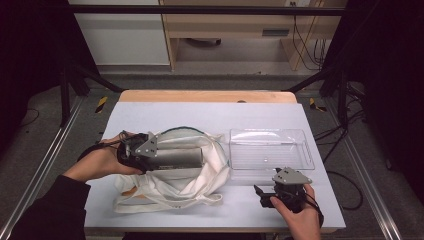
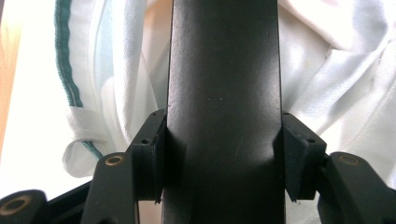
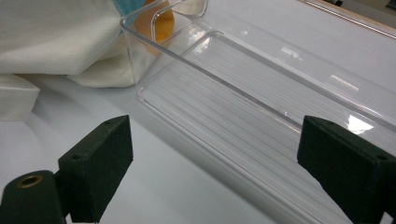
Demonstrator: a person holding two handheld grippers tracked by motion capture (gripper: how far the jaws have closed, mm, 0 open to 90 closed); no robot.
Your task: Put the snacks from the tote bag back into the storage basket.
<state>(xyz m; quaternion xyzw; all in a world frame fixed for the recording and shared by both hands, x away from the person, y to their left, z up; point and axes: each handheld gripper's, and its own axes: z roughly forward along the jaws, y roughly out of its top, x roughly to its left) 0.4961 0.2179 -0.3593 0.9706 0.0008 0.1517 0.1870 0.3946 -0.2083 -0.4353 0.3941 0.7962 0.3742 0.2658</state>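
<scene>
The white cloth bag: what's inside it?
A dark, long box-shaped thing lies in the white cloth bag, its end gripped by the left tongs. Whatever lies deeper is hidden by cloth folds.

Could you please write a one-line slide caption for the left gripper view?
Left hand-held gripper clamps a dark cylindrical object above a white cloth bag.

A matt dark cylinder (image 1: 181, 158) lies in soft white cloth bag (image 1: 172, 187); the tray (image 1: 301, 159) is glossy clear plastic.
</scene>
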